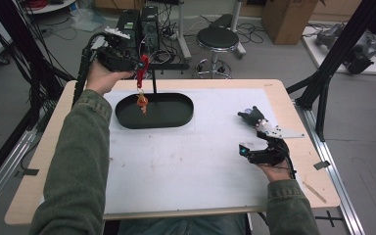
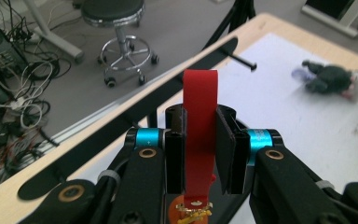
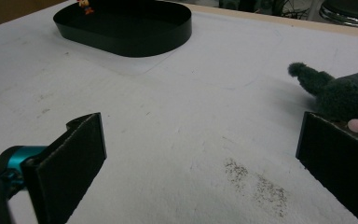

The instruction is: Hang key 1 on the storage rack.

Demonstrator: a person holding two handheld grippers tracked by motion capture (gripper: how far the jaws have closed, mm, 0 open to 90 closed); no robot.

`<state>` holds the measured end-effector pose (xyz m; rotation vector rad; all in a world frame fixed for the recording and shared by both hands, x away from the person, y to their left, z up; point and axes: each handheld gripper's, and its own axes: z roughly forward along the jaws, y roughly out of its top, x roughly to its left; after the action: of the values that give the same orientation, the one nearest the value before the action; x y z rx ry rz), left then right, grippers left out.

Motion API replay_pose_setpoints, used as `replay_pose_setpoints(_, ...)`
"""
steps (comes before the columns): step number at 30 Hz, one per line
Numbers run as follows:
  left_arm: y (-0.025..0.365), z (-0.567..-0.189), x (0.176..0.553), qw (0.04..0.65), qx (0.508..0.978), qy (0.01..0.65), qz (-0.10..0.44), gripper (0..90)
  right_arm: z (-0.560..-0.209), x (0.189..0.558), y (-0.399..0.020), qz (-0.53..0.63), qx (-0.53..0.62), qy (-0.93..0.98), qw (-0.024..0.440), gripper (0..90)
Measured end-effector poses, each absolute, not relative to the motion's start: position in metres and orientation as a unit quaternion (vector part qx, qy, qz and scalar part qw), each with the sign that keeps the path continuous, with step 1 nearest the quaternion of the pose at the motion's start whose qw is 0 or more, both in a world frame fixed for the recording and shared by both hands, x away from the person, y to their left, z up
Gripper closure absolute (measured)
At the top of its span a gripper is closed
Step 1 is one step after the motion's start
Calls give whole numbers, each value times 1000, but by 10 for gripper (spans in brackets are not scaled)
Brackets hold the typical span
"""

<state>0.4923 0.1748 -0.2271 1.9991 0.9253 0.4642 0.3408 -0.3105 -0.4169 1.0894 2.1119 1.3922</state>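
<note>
Left gripper [image 1: 138, 66] at upper left of the high view, jaws clamped on a red strap [image 2: 199, 135], small orange charm [image 1: 142, 102] dangling over the black oval tray [image 1: 176, 117], right gripper [image 1: 248, 134] at lower right on the bench [image 1: 176, 166], jaws wide apart beside a dark plush toy [image 3: 345, 95].

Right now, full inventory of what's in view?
red strap: 1, red, clamped in the left gripper, hanging over the tray
charm: 1, orange, dangling from the strap above the tray
tray: 1, black oval, far left of the mat
plush toy: 1, dark green, on the mat beside the right gripper
mat: 1, white, covers the table
table: 1, light wood
stool: 1, black seat, on the floor beyond the table
left gripper: 1, black, shut on the strap
right gripper: 1, black, open
</note>
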Motion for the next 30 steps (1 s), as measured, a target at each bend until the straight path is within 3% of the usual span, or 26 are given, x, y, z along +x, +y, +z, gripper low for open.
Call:
replay_pose_setpoints(18, 162, -207, 509, 445, 786, 359, 233, 751, -419, 341, -309, 482, 386, 761, 197, 5)
replay_pose_setpoints(23, 166, -201, 521, 458, 771, 374, 236, 751, -419, 339, -309, 479, 385, 764, 195, 5)
replay_pose_setpoints(30, 167, -206, 545, 427, 769, 405, 249, 746, -420, 340, -309, 474, 383, 769, 194, 5)
